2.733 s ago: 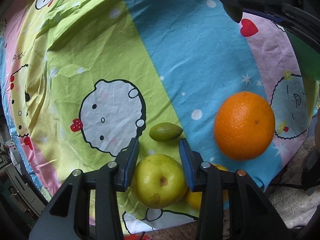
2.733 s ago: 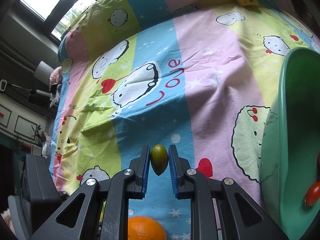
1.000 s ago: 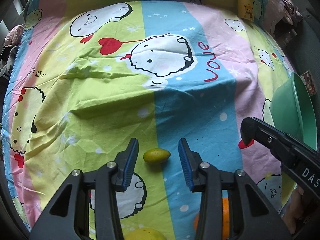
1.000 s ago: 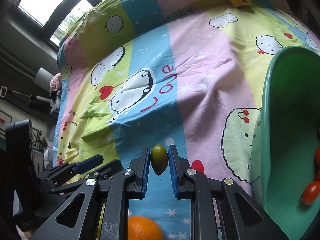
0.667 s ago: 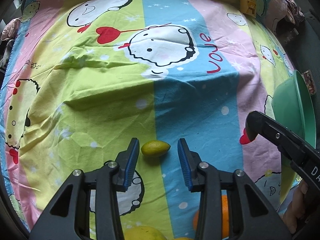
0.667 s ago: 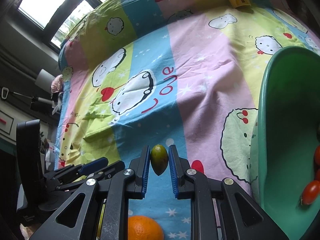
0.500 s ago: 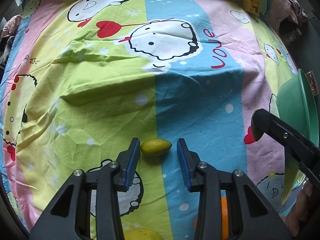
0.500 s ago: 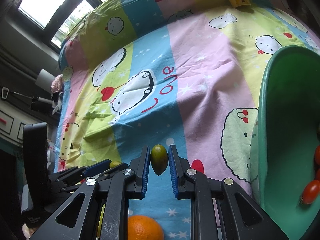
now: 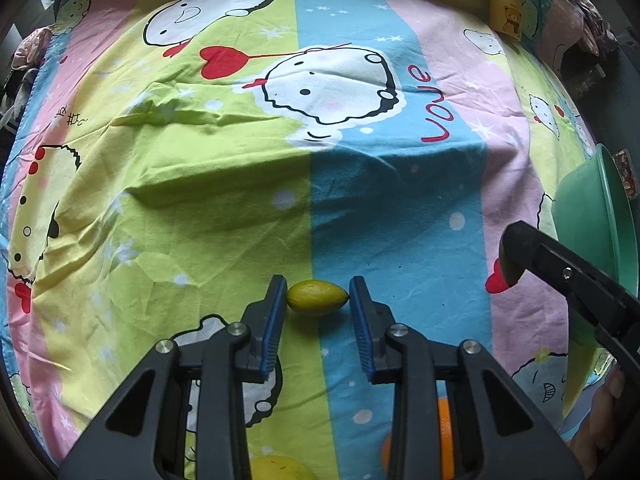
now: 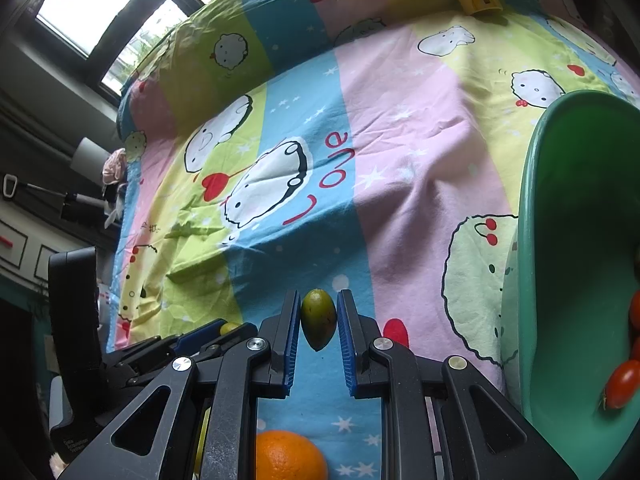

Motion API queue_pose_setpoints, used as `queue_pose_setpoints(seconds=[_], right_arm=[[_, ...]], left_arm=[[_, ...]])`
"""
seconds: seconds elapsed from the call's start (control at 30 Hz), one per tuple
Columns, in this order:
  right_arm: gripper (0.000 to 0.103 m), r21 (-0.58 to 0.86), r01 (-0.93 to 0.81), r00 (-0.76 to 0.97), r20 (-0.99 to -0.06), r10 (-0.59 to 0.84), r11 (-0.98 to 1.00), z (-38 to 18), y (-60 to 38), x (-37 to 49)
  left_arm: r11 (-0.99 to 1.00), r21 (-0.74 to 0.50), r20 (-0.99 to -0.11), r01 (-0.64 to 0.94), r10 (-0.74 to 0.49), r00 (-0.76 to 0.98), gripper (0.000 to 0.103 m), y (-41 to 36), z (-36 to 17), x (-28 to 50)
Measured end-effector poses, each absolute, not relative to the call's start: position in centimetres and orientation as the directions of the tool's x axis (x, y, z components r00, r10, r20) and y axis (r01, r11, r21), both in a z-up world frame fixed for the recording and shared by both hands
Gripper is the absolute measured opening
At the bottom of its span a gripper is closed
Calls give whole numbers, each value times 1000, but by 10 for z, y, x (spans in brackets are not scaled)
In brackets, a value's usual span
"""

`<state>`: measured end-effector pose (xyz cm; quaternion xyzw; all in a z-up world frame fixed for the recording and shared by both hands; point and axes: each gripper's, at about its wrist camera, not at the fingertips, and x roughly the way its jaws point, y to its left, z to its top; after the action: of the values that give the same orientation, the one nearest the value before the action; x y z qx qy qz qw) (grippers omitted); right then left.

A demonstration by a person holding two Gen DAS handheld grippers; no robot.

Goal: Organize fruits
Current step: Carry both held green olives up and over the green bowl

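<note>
Left wrist view: small yellow-green fruit [image 9: 317, 297] between left gripper's [image 9: 318, 300] parted, nearly touching jaws.

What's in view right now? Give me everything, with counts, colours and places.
Small oval fruit: 1, yellow-green, on the sheet between the left gripper's fingers.
Small oval fruit: 1, dark green, clamped in the right gripper.
Orange: 1, orange, near edge.
Round fruit: 1, yellow-green, near edge.
Bowl: 1, green, right side.
Cherry tomatoes: at least 2, red, in the bowl.
Cup: 1, yellow, far edge.
Sheet: 1, striped cartoon print.
Left gripper: open.
Right gripper: shut.
</note>
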<state>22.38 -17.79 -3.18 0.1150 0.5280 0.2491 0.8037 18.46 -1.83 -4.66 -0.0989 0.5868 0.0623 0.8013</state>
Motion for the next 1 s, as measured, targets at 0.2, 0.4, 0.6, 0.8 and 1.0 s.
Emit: queue_pose_setpoints(seconds=[0.2, 0.4, 0.6, 0.8, 1.0], right_arm=[[20, 456, -276, 330, -782, 529, 846, -28, -182, 221], [20, 474, -271, 369, -753, 545, 838, -15, -195, 215], [20, 506, -258, 442, -695, 567, 823, 7, -223, 204], [20, 514, -203, 544, -649, 532, 834, 25, -262, 192], [20, 504, -110, 631, -631, 452, 857, 36, -303, 184]], left_arm=[[973, -88, -926, -215, 0, 377, 32, -26, -21, 173], [980, -69, -876, -186, 30, 482, 32, -43, 15, 154], [988, -69, -807, -137, 26, 590, 32, -70, 50, 143], [995, -80, -744, -65, -16, 668, 32, -105, 75, 136], [993, -115, -708, 11, -90, 701, 32, -140, 83, 137]])
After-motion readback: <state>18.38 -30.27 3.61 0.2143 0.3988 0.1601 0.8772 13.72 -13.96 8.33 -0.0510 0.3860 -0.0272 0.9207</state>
